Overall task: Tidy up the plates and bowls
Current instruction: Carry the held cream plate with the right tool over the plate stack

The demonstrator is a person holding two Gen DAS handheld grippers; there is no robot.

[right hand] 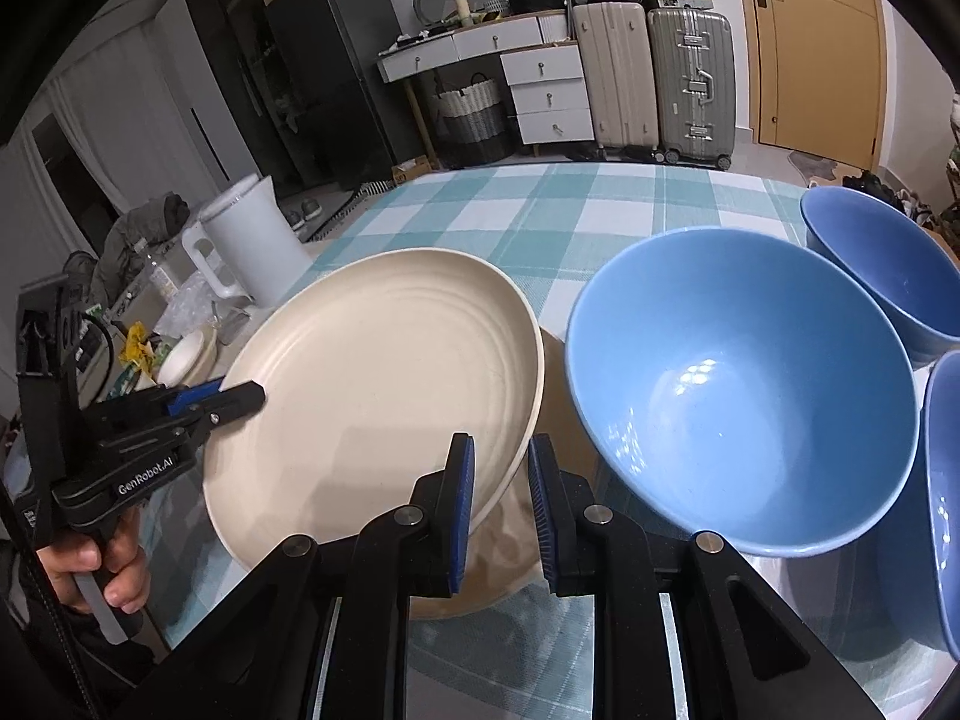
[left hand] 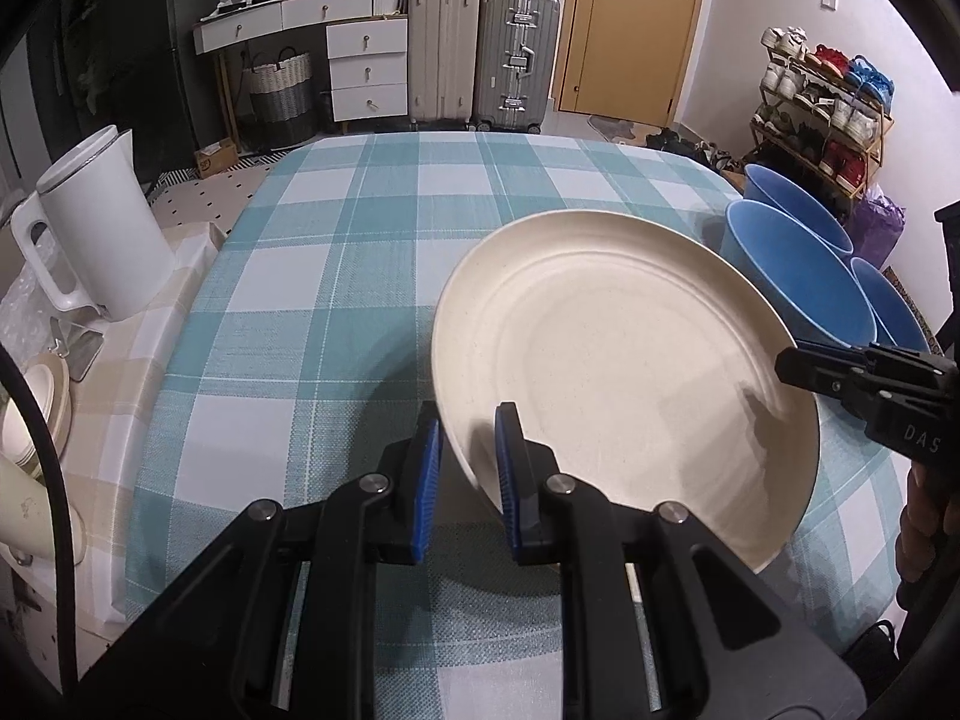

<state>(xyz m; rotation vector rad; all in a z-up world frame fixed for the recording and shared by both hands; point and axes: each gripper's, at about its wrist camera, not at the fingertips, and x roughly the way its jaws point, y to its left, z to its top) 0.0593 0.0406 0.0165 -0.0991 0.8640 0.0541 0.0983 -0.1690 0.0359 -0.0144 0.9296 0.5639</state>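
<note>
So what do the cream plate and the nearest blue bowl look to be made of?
The round cream plate, shut in both grippers, looks like matte speckled plastic or wheat-straw composite: dull surface, faint flecks, moulded concentric ridges, no glare. The deep blue bowl looks glazed ceramic or glossy melamine: sharp light reflections inside. Neither can be confirmed by look alone.

The left wrist view looks forward and down along its own fingers, close over the checked bench [left hand: 372, 276], toward the far drawers [left hand: 366, 69]. The right wrist view faces the same way from further right. Both share the cream plate [left hand: 630, 360] [right hand: 384, 384], blue bowls [left hand: 798, 282] [right hand: 738, 384], kettle [left hand: 102, 222] [right hand: 252, 240] and suitcases [left hand: 516, 60] [right hand: 690, 78].
</note>
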